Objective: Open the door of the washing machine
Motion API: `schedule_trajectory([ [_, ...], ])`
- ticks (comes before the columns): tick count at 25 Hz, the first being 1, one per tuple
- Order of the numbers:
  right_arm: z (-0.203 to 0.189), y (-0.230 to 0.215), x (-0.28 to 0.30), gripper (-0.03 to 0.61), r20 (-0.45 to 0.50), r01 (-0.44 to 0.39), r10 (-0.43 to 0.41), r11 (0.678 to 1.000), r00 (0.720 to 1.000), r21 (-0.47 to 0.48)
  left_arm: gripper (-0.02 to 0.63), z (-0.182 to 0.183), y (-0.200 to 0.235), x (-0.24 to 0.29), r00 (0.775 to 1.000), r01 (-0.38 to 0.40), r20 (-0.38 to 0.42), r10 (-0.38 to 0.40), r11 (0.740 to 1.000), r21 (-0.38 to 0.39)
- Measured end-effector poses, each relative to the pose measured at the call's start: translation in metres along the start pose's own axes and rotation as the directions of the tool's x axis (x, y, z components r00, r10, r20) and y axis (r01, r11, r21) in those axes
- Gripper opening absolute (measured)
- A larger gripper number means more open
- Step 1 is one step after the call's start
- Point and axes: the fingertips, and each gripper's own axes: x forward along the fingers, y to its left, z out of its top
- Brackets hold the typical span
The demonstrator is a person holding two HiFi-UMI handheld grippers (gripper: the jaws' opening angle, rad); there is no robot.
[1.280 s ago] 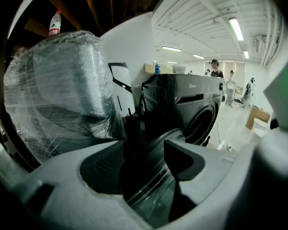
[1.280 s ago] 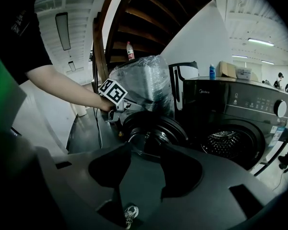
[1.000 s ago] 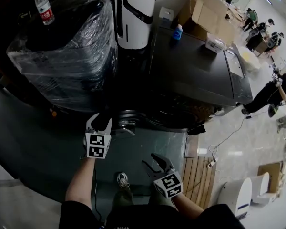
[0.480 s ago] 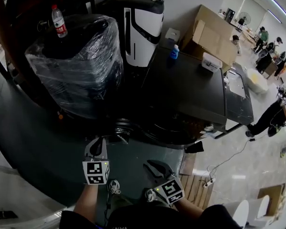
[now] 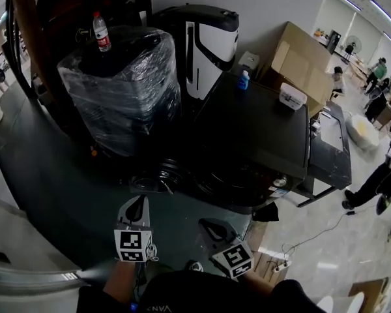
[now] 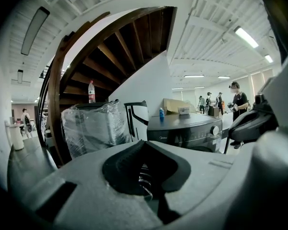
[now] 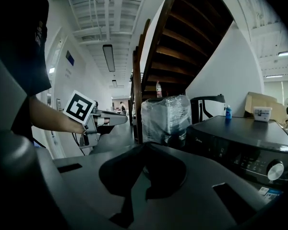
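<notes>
The dark washing machine [image 5: 260, 126] stands ahead of me, its round door [image 5: 225, 182] low on the front and in shadow. Whether the door is ajar I cannot tell. Its control panel with a silver knob [image 6: 213, 130] faces both gripper views, and the knob [image 7: 274, 170] also shows at the lower right. My left gripper [image 5: 138, 201] and right gripper [image 5: 207, 223] hover in front of the machine, apart from it. Both have just closed their jaws and are shut on nothing. The left gripper [image 7: 110, 120] shows in the right gripper view.
A plastic-wrapped appliance [image 5: 120, 90] with a water bottle [image 5: 101, 32] on top stands left of the machine, a black-and-white unit [image 5: 212, 41] behind. A blue bottle [image 5: 245, 79] and a white box [image 5: 292, 96] sit on the machine. Cardboard boxes [image 5: 306, 64], several people at the right, and a wooden staircase [image 6: 62, 95].
Both grippers had open jaws a second ago and are shut now. Both hands rose and drew back toward me, lower in the head view.
</notes>
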Motion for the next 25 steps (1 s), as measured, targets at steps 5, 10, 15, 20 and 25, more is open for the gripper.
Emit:
schedule_trajectory([
  [5, -0.001, 0.001, -0.022, 0.008, 0.015, -0.051, 0.051, 0.999, 0.999, 0.001, 0.017, 0.003, -0.028, -0.031, 1.000, -0.013, -0.022, 0.014, 1.000, 0.014],
  [10, -0.002, 0.008, -0.030, 0.008, 0.017, -0.100, 0.100, 0.995, 0.995, -0.001, 0.017, 0.008, -0.048, -0.057, 1.000, -0.019, -0.007, 0.019, 0.998, -0.053],
  [15, -0.003, 0.023, -0.032, 0.006, 0.020, -0.149, 0.149, 0.989, 0.989, -0.014, 0.017, -0.002, -0.065, -0.076, 1.000, -0.001, -0.030, 0.000, 0.998, -0.059],
  [20, -0.006, 0.034, -0.034, 0.006, 0.022, -0.161, 0.162, 0.987, 0.987, -0.020, 0.017, -0.012, -0.072, -0.092, 0.999, -0.009, -0.038, 0.007, 0.999, -0.053],
  [25, -0.011, 0.045, -0.037, 0.006, 0.014, -0.176, 0.176, 0.984, 0.984, -0.027, 0.017, -0.020, -0.074, -0.104, 0.999, -0.020, -0.050, 0.018, 0.998, -0.053],
])
